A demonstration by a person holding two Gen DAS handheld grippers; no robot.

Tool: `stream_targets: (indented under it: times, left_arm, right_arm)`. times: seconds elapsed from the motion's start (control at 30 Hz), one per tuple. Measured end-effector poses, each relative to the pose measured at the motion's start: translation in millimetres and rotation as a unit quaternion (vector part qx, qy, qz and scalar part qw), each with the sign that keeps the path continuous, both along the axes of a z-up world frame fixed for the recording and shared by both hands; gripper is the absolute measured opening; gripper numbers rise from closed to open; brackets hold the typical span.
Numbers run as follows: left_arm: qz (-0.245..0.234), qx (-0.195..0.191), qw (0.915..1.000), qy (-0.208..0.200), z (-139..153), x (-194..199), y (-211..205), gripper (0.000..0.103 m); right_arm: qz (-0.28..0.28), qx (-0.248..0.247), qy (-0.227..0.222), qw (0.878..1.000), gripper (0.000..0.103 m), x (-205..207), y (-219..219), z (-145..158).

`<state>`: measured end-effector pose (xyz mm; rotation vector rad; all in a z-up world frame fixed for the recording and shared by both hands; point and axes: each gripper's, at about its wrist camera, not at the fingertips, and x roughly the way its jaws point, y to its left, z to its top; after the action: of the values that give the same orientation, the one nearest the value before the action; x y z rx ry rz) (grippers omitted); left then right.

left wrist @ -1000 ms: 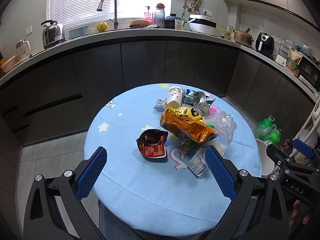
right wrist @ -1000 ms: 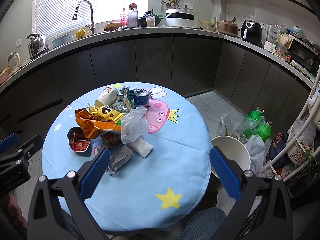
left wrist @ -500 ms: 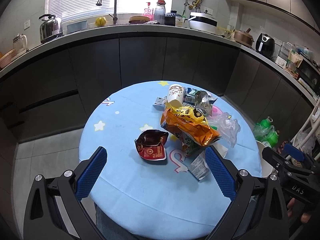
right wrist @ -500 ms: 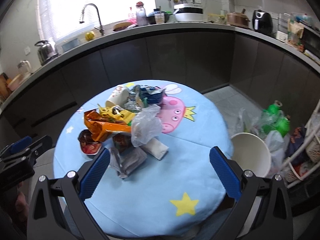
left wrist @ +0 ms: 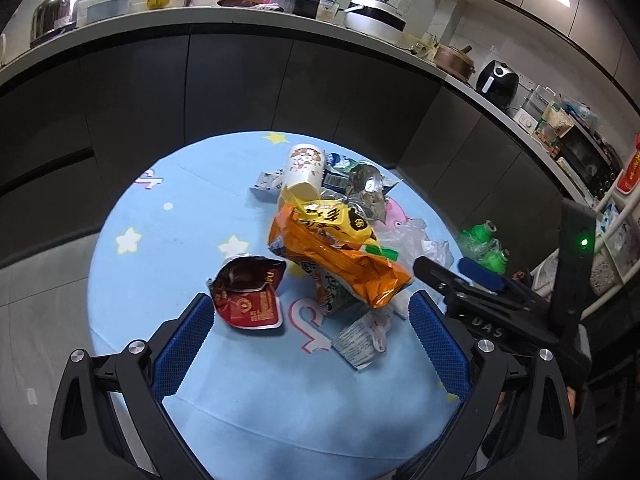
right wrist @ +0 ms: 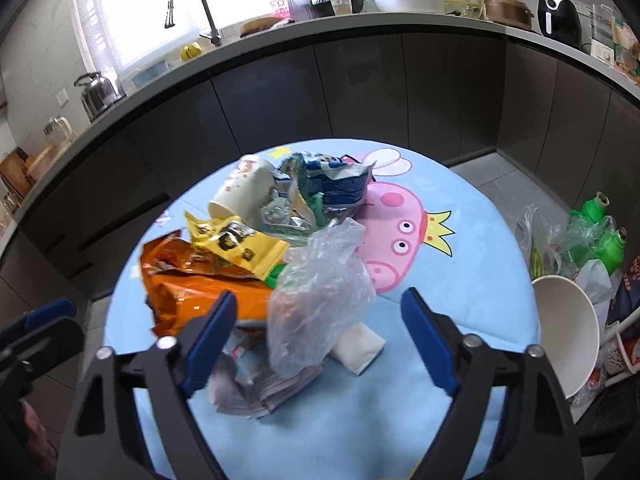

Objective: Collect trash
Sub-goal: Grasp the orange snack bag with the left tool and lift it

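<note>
Seemingly idle, the left gripper [left wrist: 310, 338] hangs spread over the round table [left wrist: 168, 280], the orange wrapper [left wrist: 340, 264] lying lengthwise away from it. Rightward, the right gripper [right wrist: 318, 334], jaws just narrowing, brackets the clear plastic bag [right wrist: 320, 292] untouched.

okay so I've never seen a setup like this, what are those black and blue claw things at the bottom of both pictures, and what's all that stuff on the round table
Those claws are two hand-held grippers, one in each of a person's hands, each carrying a wide-angle camera that looks out along its fingers. One picture comes from the left gripper, the other from the right gripper. Both are open and hold nothing; the right one's jaws have just been closing around a clear plastic bag without pressing it yet. On the blue cartoon tablecloth lies a heap of trash: an orange snack bag, a yellow wrapper, a red-brown wrapper, a tipped paper cup and a folded tissue.
</note>
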<state>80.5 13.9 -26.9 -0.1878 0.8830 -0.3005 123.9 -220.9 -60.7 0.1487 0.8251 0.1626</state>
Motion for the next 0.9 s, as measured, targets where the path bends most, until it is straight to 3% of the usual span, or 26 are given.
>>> stream_targets:
  times: [0.03,0.2,0.37,0.43,0.47,0.53,0.57,0.8,0.9]
  left_arm:
    - [-0.004,-0.006,0.9999,0.007,-2.3,5.8,-2.8,0.088]
    - [-0.026,-0.037,0.9980,0.044,-18.9,38.9,-16.9,0.077]
    - [-0.023,-0.090,0.9913,0.093,-42.1,68.6,-17.1,0.062]
    - [-0.026,-0.095,0.9906,0.096,-42.7,71.8,-17.9,0.047]
    - [-0.028,-0.092,0.9910,0.094,-40.8,71.5,-18.8,0.046]
    - [-0.032,-0.085,0.9922,0.086,-34.2,68.1,-19.0,0.025]
    - [-0.036,-0.088,0.9920,0.083,-30.0,65.5,-18.2,0.022]
    - [-0.038,-0.073,0.9963,0.027,18.9,36.4,-5.2,0.020]
    - [-0.026,-0.017,0.9991,-0.028,42.0,21.3,-4.3,0.020]
  right_arm:
    - [-0.003,-0.003,0.006,1.000,0.064,2.2,-1.0,-3.1]
    - [-0.009,-0.008,0.006,1.000,0.005,-5.7,-12.9,-5.5]
    - [-0.007,-0.003,-0.026,1.000,0.005,-27.8,-24.2,12.2]
    - [-0.009,-0.003,-0.044,0.999,0.005,-36.6,-27.6,25.2]
    - [-0.010,-0.001,-0.054,0.998,0.005,-40.6,-29.1,32.2]
    - [-0.010,0.001,-0.072,0.997,0.005,-47.1,-31.2,44.3]
    - [-0.011,0.001,-0.081,0.997,0.005,-50.1,-33.2,51.2]
    - [-0.010,0.007,-0.124,0.992,0.005,-69.8,-39.0,81.9]
    - [-0.009,0.008,-0.132,0.991,0.005,-76.2,-42.5,90.1]
